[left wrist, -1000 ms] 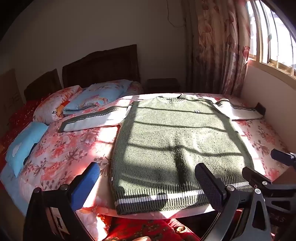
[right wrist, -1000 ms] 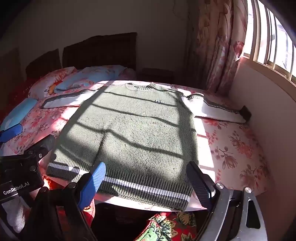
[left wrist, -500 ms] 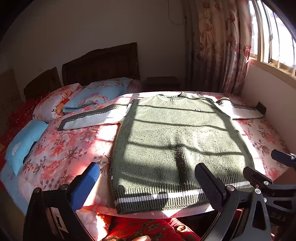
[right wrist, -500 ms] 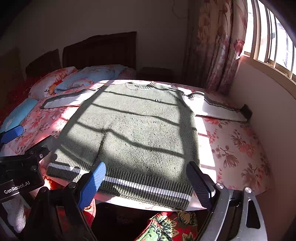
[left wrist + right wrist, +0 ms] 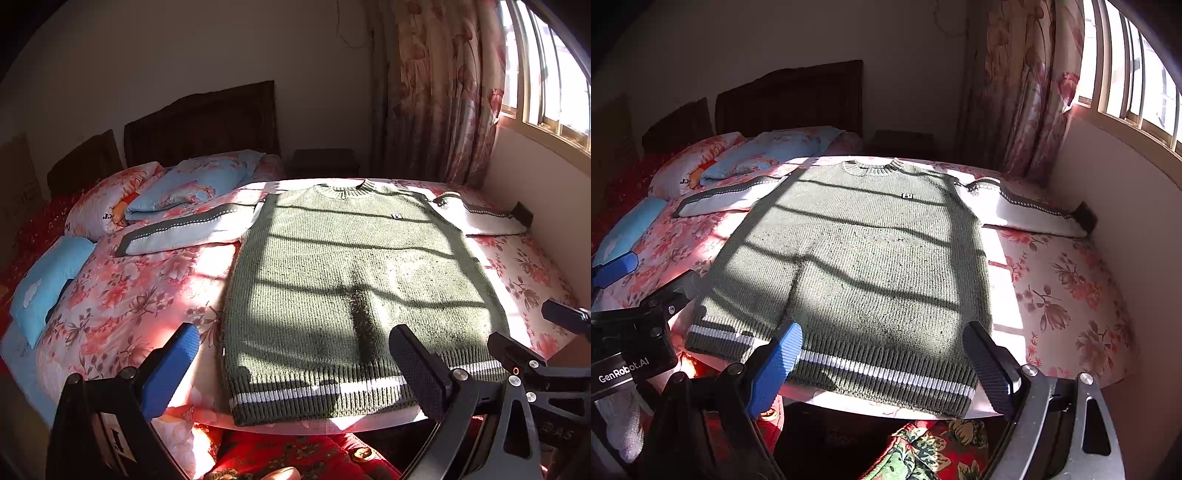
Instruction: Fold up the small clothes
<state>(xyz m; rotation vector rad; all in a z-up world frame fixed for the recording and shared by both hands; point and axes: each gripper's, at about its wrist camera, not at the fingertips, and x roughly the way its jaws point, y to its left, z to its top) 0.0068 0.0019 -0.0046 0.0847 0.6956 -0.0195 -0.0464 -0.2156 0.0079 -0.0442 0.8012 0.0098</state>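
A small green knit sweater with white sleeves lies flat, face up, on the floral bed, collar far, striped hem at the near edge; it also shows in the right wrist view. Both sleeves are spread out sideways. My left gripper is open and empty, hovering in front of the hem's left half. My right gripper is open and empty, in front of the hem's right half. Each gripper shows at the edge of the other's view.
The bed has a pink floral cover. Pillows and a blue cushion lie at the left. A dark headboard stands behind. A wall, window and curtain run along the right.
Both grippers have drifted slightly, so the sweater sits a little lower and nearer in both views. Both stay open. The sweater has not moved.
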